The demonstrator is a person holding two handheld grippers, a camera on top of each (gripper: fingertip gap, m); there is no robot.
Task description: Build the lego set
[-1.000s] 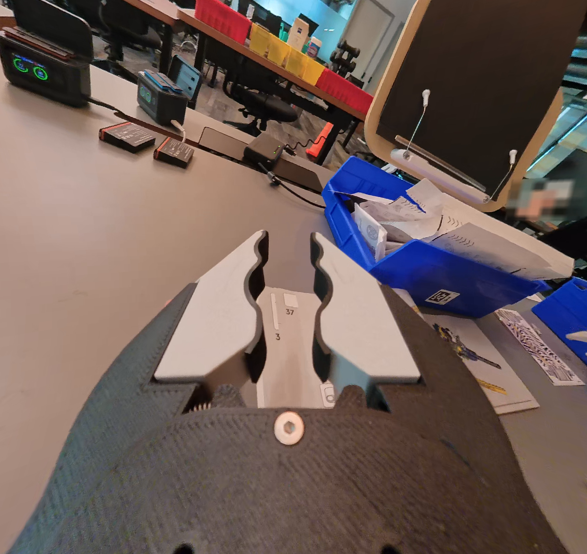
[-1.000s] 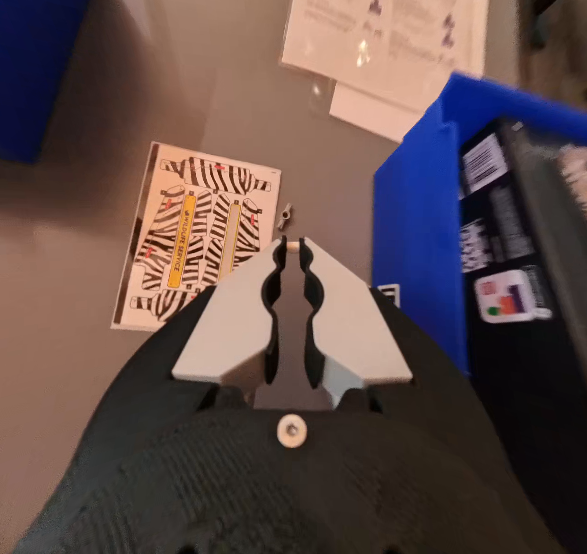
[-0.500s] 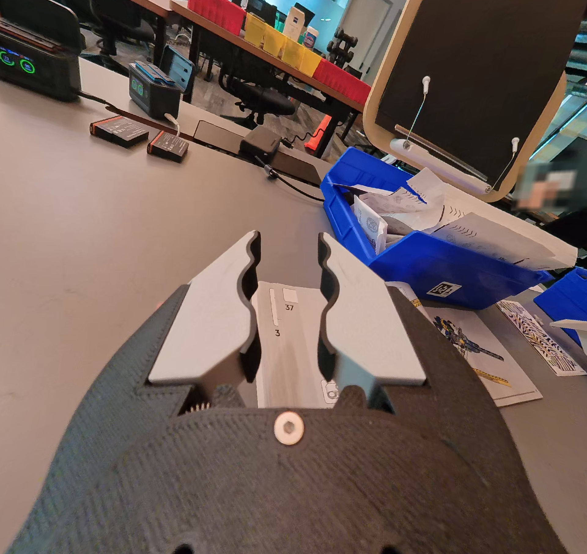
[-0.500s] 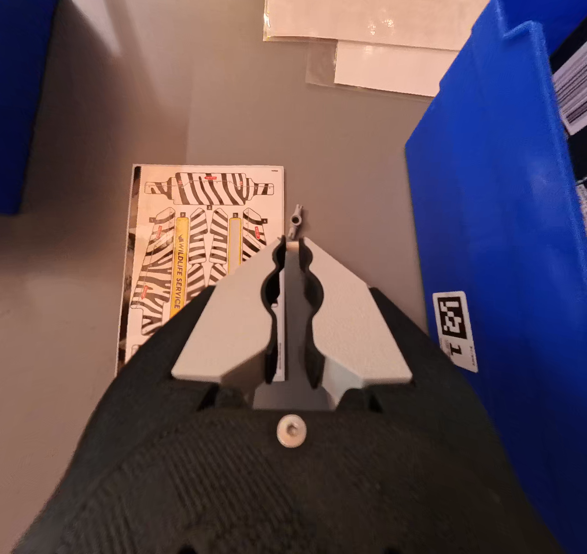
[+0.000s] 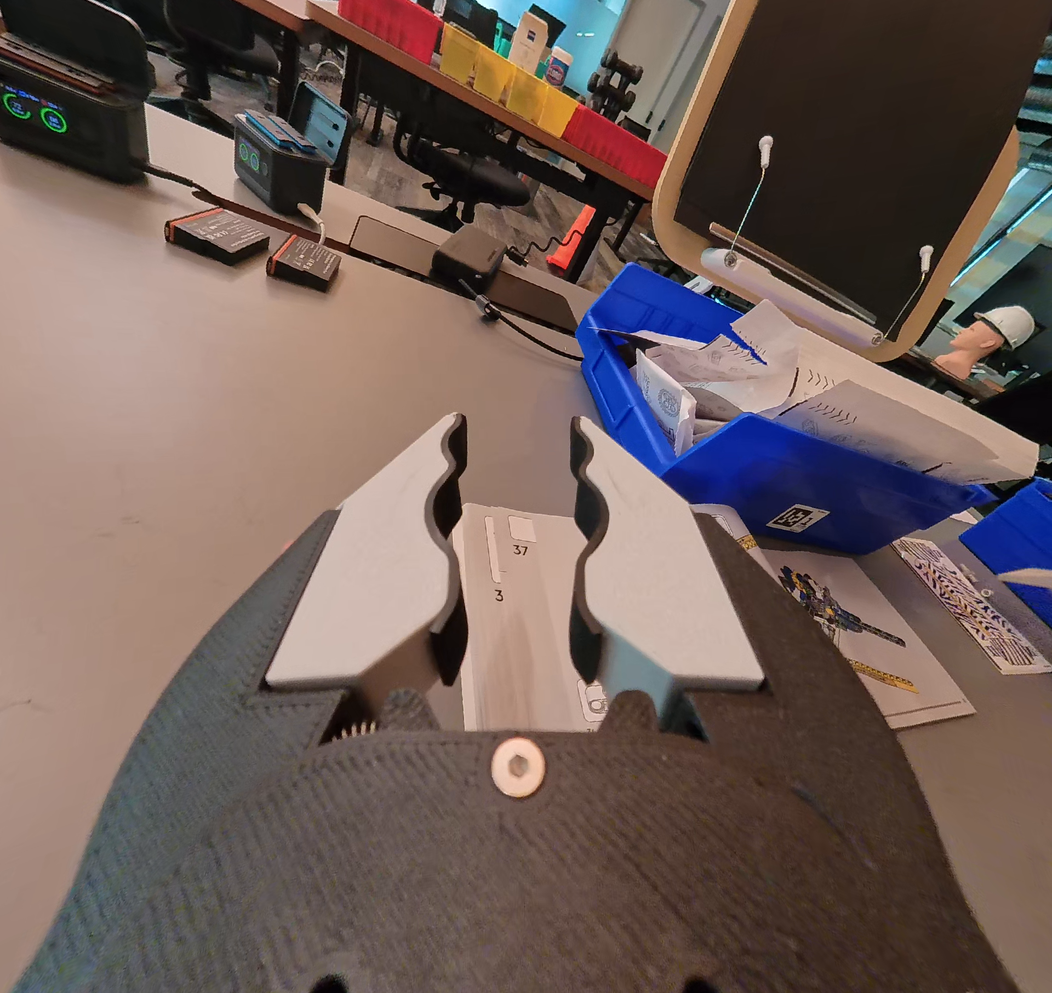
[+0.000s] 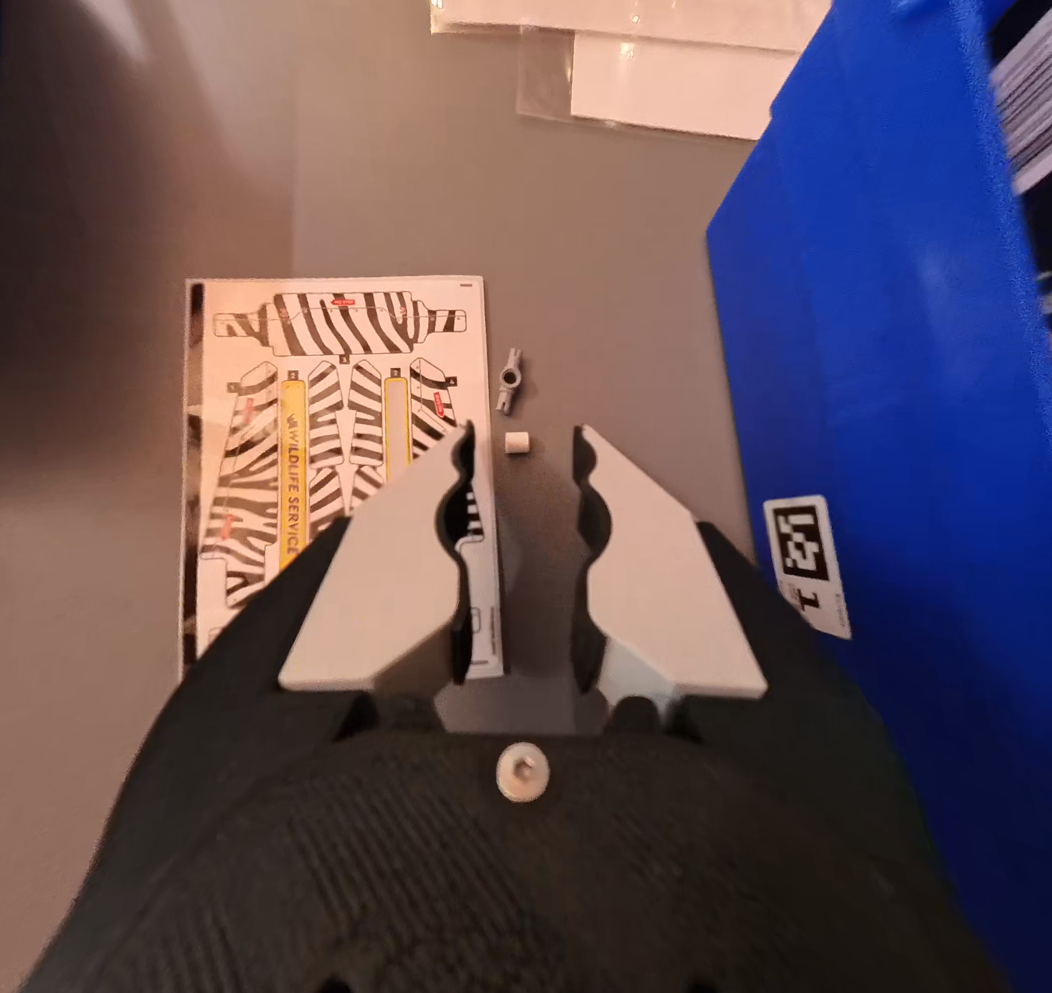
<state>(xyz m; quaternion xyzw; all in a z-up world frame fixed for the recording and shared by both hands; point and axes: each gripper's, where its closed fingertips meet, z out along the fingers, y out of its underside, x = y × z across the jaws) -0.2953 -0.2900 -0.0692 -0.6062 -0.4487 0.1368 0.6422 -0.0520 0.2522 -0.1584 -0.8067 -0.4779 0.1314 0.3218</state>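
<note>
In the right wrist view my right gripper is open and empty above the grey table. A small white cylindrical piece lies on the table just between and ahead of its fingertips. A small grey connector piece lies just beyond it. A zebra-striped sticker sheet lies to the left, partly under the left finger. In the left wrist view my left gripper is open and empty, held over an instruction booklet page.
A blue bin stands close on the right of the right gripper. White sheets in plastic sleeves lie farther ahead. In the left wrist view a blue bin of paper bags, chargers, batteries and a stand show. The grippers' ends are close to 60 centimeters from one another.
My right gripper has opened and the small white piece it held now lies on the table beside the grey connector. My left gripper has opened a little wider over the booklet.
</note>
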